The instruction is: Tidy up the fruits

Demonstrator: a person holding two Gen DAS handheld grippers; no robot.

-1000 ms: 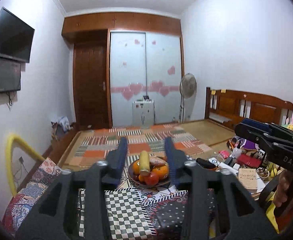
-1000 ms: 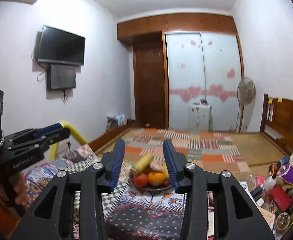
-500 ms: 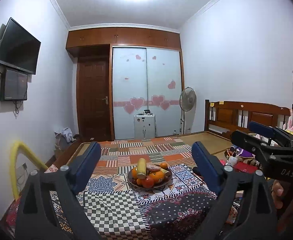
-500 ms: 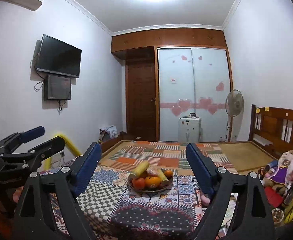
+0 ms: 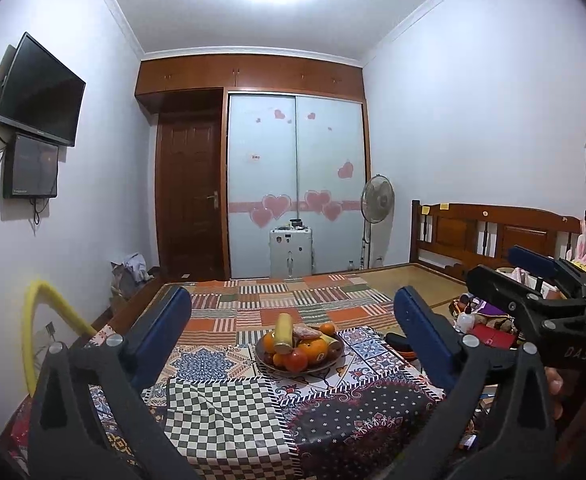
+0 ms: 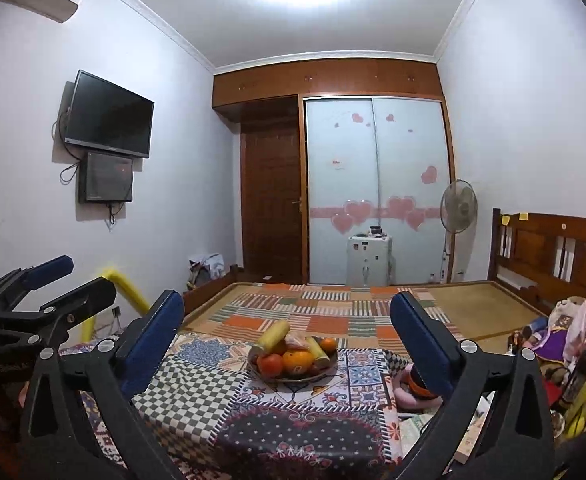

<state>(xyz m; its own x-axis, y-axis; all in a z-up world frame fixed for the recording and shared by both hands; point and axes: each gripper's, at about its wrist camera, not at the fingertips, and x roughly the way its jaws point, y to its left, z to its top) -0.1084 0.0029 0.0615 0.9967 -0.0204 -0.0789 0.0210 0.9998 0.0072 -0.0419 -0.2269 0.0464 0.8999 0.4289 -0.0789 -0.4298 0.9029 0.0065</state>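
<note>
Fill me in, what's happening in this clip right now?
A person holds two sets of tongs, both pointed level at a fruit bowl on a patchwork-covered table. The left tongs and right tongs are both opening wide, with nothing between their pads. The bowl holds oranges, a tomato and what look like corn cobs. No fruit has been touched yet; sorting hasn't begun.

Black left gripper (image 5: 293,320), blue pads (image 5: 165,332), silver screws
</note>
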